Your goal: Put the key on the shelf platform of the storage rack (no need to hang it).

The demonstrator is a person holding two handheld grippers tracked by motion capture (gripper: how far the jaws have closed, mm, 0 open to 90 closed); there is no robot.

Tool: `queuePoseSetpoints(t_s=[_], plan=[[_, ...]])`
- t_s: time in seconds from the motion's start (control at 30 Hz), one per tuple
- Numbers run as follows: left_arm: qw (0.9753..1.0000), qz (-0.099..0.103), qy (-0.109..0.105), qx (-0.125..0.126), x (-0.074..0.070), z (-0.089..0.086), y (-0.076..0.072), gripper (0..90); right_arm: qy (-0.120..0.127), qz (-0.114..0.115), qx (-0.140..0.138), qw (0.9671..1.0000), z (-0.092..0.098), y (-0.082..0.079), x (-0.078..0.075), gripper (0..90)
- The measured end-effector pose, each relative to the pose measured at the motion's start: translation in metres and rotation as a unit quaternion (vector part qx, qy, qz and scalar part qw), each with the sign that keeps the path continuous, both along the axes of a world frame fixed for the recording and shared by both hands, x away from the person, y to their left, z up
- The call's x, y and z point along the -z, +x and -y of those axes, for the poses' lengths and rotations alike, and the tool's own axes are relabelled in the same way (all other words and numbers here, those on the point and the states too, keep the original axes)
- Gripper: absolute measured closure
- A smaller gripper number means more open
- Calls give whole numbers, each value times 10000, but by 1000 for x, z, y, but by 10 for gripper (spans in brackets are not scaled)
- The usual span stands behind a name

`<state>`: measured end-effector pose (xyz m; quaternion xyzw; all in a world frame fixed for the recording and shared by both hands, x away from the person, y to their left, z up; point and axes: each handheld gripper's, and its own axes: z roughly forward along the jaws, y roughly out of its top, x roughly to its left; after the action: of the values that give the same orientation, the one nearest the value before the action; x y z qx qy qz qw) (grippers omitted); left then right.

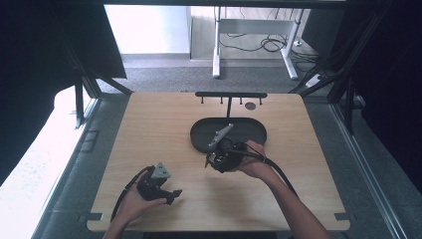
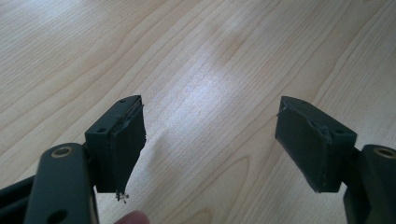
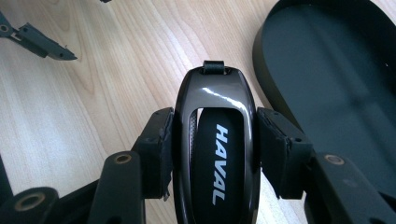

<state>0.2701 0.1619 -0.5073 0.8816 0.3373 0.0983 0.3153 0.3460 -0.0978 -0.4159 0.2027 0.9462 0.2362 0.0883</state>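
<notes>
High view is showing us both hands over the wooden surface (image 1: 149,119). Our right tool (image 1: 215,160) is sitting just below the centre of the frame, at the lower edge of the black oval tray (image 1: 254,130), while our left tool (image 1: 171,194) is hanging at the lower left, well apart from it.

Right gripper view is giving us the close look: our right tool (image 3: 214,149) is clamping a glossy dark key fob (image 3: 215,154) from both sides, its pads pressing against the fob's flanks. The fob is lying lengthwise along the tool, filling the lower centre of the frame, with white "HAVAL" lettering running along it and a small loop at its far end. The tray (image 3: 327,79) is spreading across the upper right of that frame, just beside the fob.

Left gripper view is showing our left tool (image 2: 210,149) standing wide, with bare wood (image 2: 196,56) between its jaws and nothing gripped.
</notes>
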Motion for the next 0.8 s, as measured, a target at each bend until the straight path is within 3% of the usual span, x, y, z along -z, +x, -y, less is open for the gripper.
queuePoseSetpoints(t_s=[0.8], plan=[[10000,-38,41,32,2,3,0,246,236,-16,393,9989,19,38,-17,493]])
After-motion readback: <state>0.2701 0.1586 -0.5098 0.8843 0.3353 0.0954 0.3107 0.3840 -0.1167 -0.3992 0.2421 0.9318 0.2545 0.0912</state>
